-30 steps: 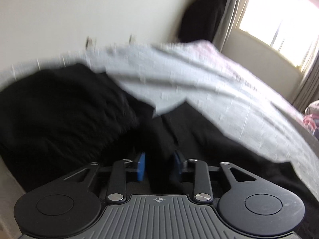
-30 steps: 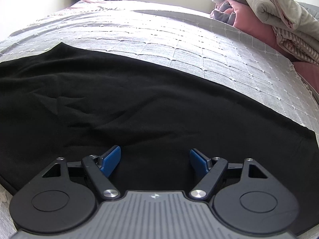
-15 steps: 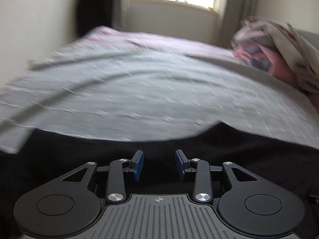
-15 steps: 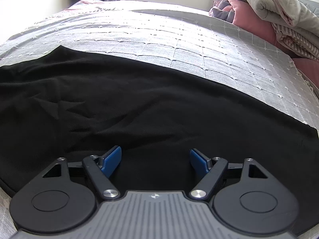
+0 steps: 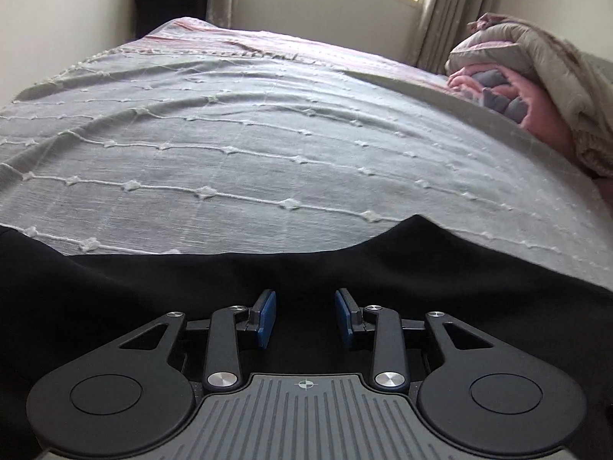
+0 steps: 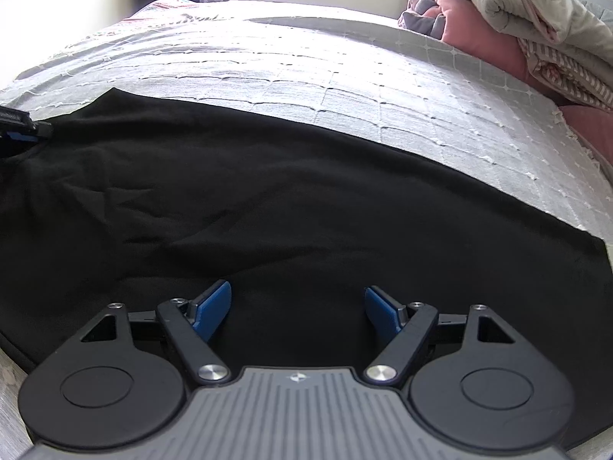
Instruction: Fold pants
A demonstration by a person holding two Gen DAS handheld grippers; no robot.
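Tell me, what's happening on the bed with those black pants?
A person is folding black pants spread flat on a grey bedspread, using two hand-held grippers. The right gripper hovers over the middle of the pants with its fingers wide apart, holding nothing. The left gripper sits over the pants near their far edge, fingers apart with only flat cloth beneath. A bundle of blankets is piled at the bed's right side.

I see plain black pants [image 6: 268, 199] on a pale grey bedspread [image 5: 268, 145], crossed with white stitched lines and small tufts in a grid. At two o'clock lies bundled bedding [image 6: 536, 30]: beige-grey, salmon pink, and a pink-and-white striped piece. My fingers [image 6: 212, 308] carry bright blue pads on black arms.
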